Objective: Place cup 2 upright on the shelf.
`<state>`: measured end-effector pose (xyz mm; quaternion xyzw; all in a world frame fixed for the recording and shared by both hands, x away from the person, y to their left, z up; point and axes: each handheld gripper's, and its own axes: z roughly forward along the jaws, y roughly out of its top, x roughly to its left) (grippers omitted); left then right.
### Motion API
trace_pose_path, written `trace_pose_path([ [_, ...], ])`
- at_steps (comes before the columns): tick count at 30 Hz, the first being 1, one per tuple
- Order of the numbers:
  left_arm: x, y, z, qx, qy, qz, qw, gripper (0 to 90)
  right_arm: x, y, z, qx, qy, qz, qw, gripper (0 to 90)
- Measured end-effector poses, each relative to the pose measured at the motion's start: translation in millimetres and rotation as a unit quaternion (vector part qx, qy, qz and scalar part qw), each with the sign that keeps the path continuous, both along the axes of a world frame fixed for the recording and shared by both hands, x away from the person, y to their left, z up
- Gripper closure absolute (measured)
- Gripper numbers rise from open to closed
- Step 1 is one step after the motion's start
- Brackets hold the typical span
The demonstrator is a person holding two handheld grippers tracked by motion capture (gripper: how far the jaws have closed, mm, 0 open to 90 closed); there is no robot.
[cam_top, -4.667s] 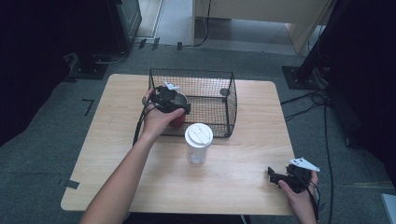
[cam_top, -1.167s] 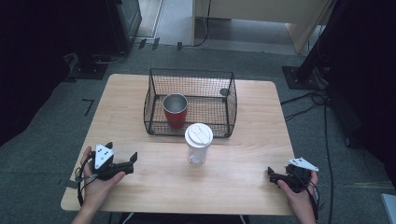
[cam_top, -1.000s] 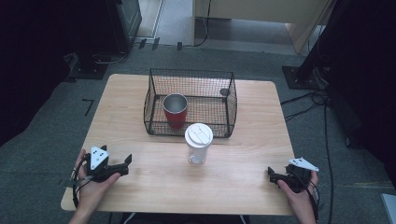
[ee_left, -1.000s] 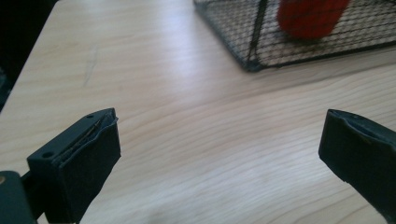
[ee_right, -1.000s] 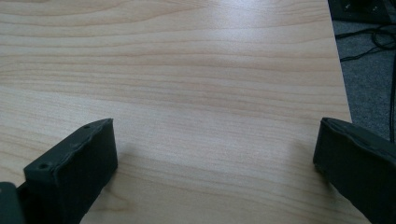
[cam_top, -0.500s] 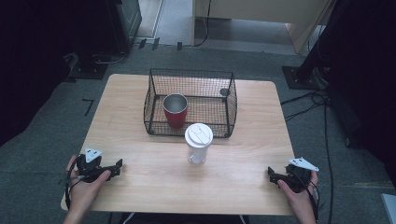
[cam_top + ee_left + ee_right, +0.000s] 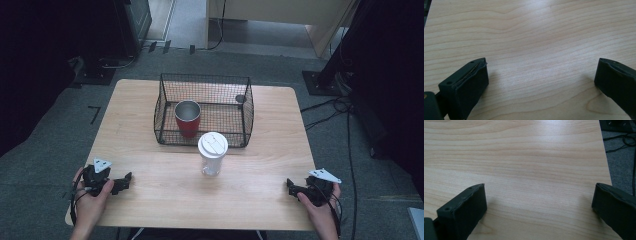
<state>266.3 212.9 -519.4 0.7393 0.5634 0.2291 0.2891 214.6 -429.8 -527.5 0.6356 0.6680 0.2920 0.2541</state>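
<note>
Red cup (image 7: 188, 118) stands upright inside a black wire basket (image 7: 204, 109) at the far middle of a wooden table (image 7: 150, 150), well apart from both grippers. Just in front of the basket stands a clear cup with a white lid (image 7: 213, 152). Left gripper (image 7: 125, 180) rests at the table's near left corner, held by a hand (image 7: 89, 205), its jaws spread wide over bare wood with nothing between them. Right gripper (image 7: 290, 186) rests at the near right corner, jaws likewise spread wide and empty, near the table's edge.
</note>
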Motion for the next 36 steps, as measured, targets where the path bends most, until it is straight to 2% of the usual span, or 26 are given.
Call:
trace_pose_path([
  [5,0.6,-1.5,0.0,-0.001,0.0,0.005,1.0,0.0,-0.9,-3.7,0.5,0.018,-0.006,0.002,0.9998,0.0],
  [8,0.6,-1.5,0.0,-0.001,0.0,0.005,1.0,0.0,-1.0,0.2,0.0,-0.003,0.001,0.014,0.9999,0.0],
  [10,0.6,-1.4,0.0,-0.001,0.0,0.004,1.0,0.0,-0.1,1.5,0.1,-0.002,0.001,0.014,0.9999,0.0],
  [12,0.6,-1.5,0.0,-0.001,0.0,0.005,1.0,0.0,1.2,1.9,0.1,-0.006,-0.001,0.011,0.9999,0.0],
  [13,1.1,-1.9,-0.1,-0.001,0.0,0.005,1.0,0.0,1.2,2.3,0.7,-0.018,-0.007,-0.001,0.9998,0.0],
  [14,1.1,-1.9,-0.1,-0.001,0.0,0.005,1.0,0.0,1.2,2.3,0.7,-0.018,-0.007,-0.001,0.9998,0.0],
  [16,2.1,-4.0,-0.1,-0.002,0.0,0.005,1.0,0.0,0.3,3.3,2.9,-0.037,-0.015,-0.006,0.9992,0.0],
  [18,2.7,-5.3,-0.1,-0.001,0.0,0.009,1.0,0.0,-0.5,4.7,11.5,-0.014,-0.019,0.001,0.9997,0.0],
  [19,2.7,-5.3,-0.1,-0.001,0.0,0.009,1.0,0.0,-0.5,5.9,14.1,-0.011,-0.024,0.005,0.9996,0.0],
  [25,2.6,-5.4,-0.1,-0.001,0.0,0.009,1.0,0.0,2.9,29.2,39.5,-0.015,-0.045,0.042,0.998,0.0],
  [26,2.6,-5.4,-0.1,-0.001,0.0,0.009,1.0,0.0,2.9,29.2,39.5,-0.015,-0.045,0.042,0.998,0.0],
  [28,2.9,-5.4,-0.1,-0.001,0.0,0.006,1.0,0.0,4.9,45.5,52.7,-0.018,-0.058,0.064,0.9961,0.0],
  [31,3.4,-5.6,-0.1,-0.001,0.0,0.002,1.0,0.0,5.3,53.3,59.3,-0.016,-0.066,0.071,0.9952,0.0],
  [34,3.8,-6.0,-0.1,-0.002,-0.001,0.002,1.0,0.0,7.6,67.8,70.5,0.007,-0.078,0.087,0.9931,0.0],
  [36,3.8,-6.0,-0.1,-0.001,0.0,0.002,1.0,0.0,8.9,74.4,74.0,0.012,-0.082,0.097,0.9919,0.0],
])
